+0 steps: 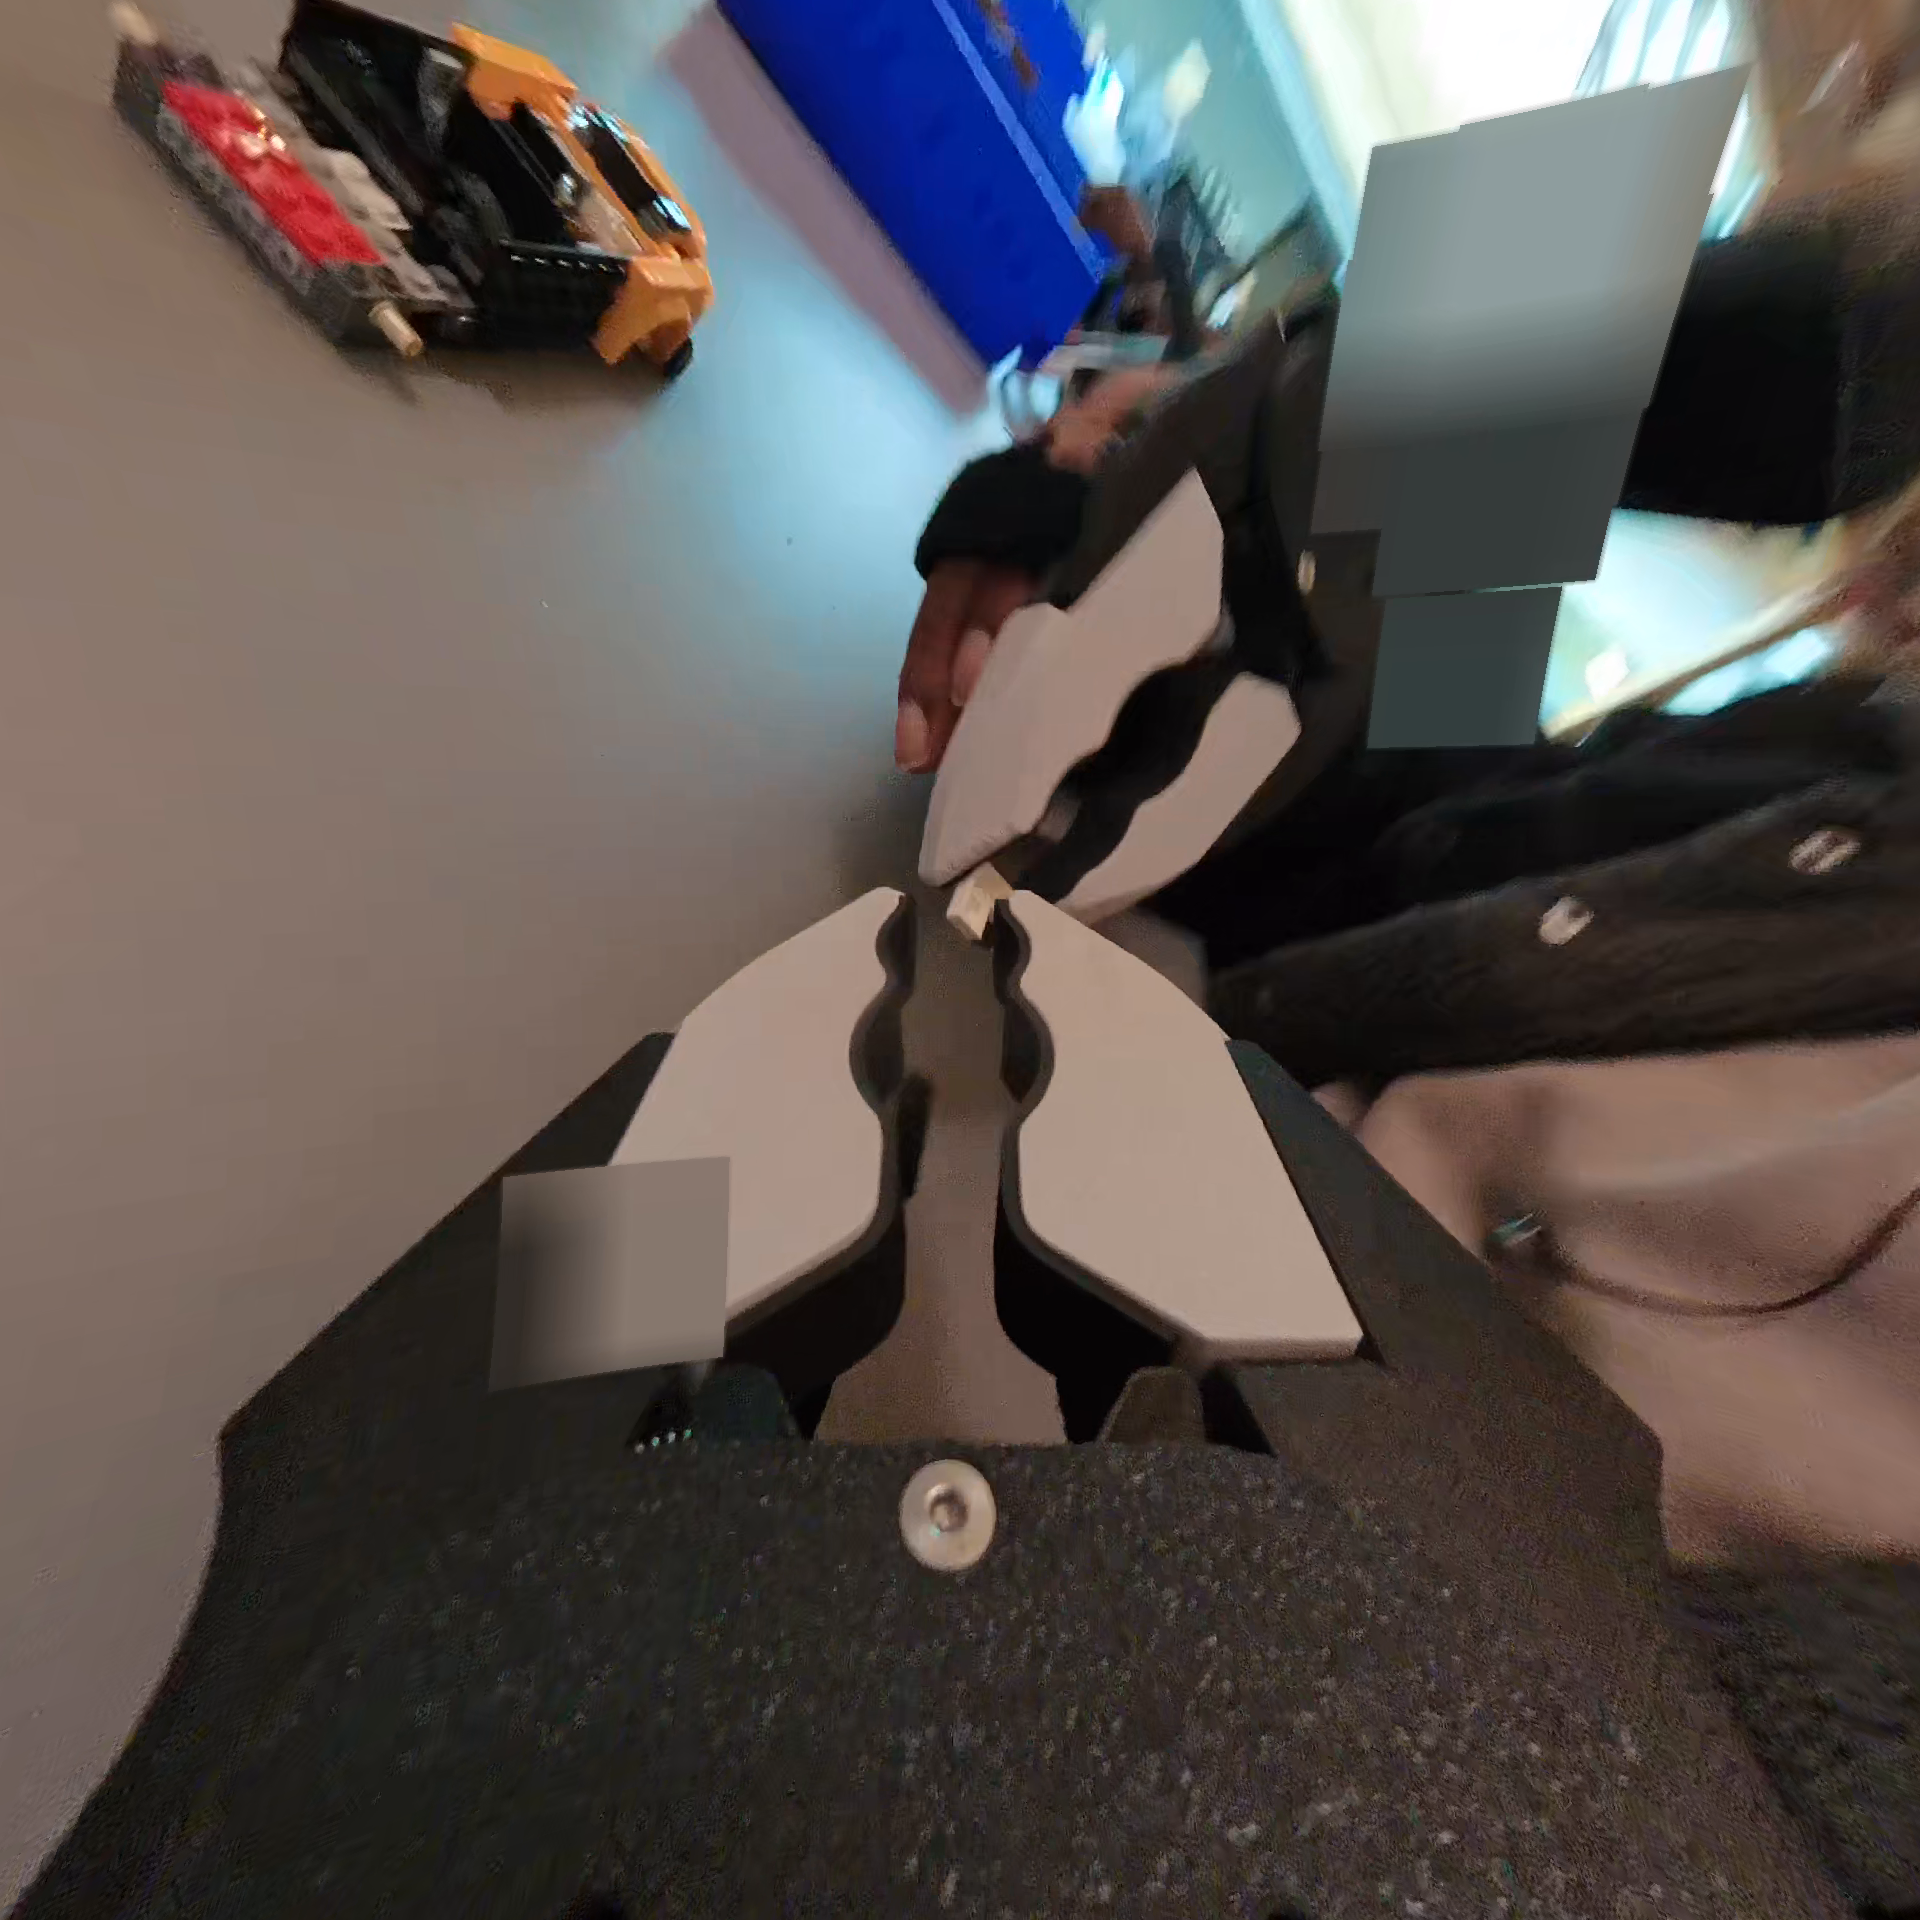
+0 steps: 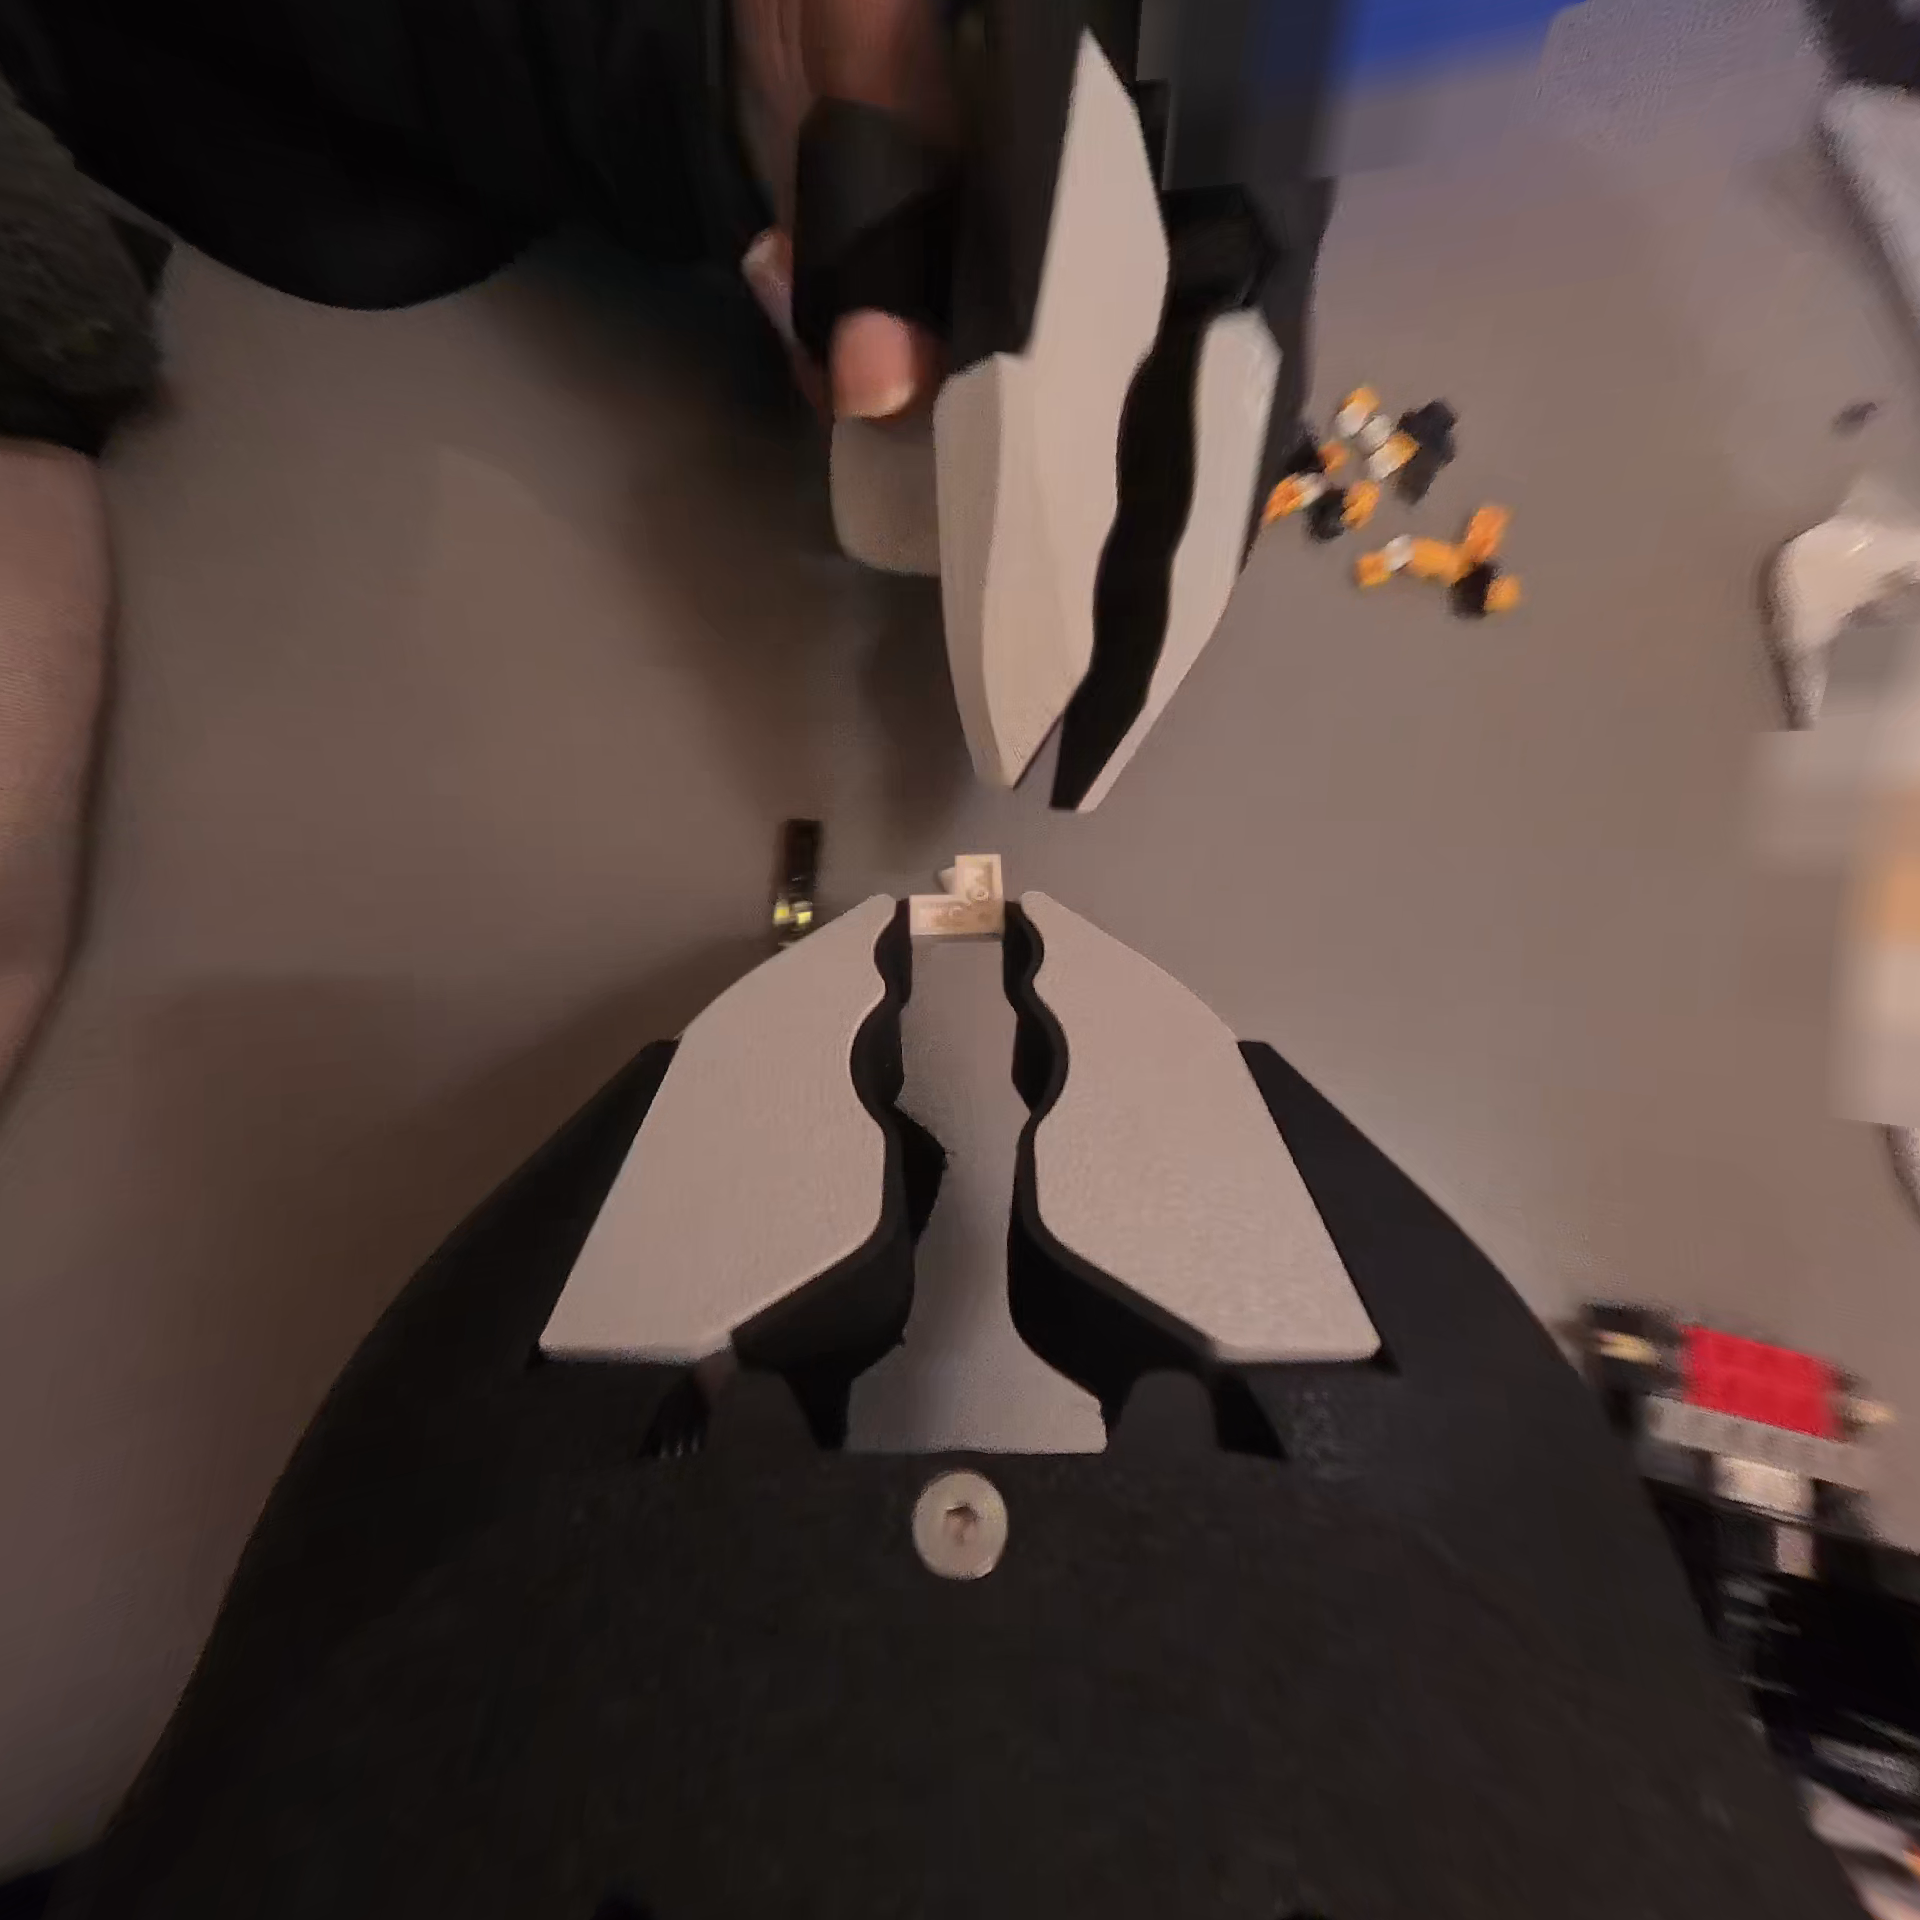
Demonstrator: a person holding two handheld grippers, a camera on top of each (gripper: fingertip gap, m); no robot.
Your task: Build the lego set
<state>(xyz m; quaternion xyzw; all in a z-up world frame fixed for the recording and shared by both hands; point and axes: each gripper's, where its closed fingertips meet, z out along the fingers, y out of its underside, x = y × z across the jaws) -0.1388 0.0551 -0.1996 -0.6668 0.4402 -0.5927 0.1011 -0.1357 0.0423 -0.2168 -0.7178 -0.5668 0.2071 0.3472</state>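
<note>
A small white brick [image 2: 958,912] sits pinched at the tips of the right hand-held gripper [image 2: 958,914]; straight ahead the left hand-held gripper [image 1: 951,909] faces it tip to tip, parted and empty, above the bench [image 2: 416,727].

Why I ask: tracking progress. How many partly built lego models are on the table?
1. The orange, black and red model lies on the table, upper left in the left wrist view, lower right in the right wrist view. More may be out of frame.
</note>
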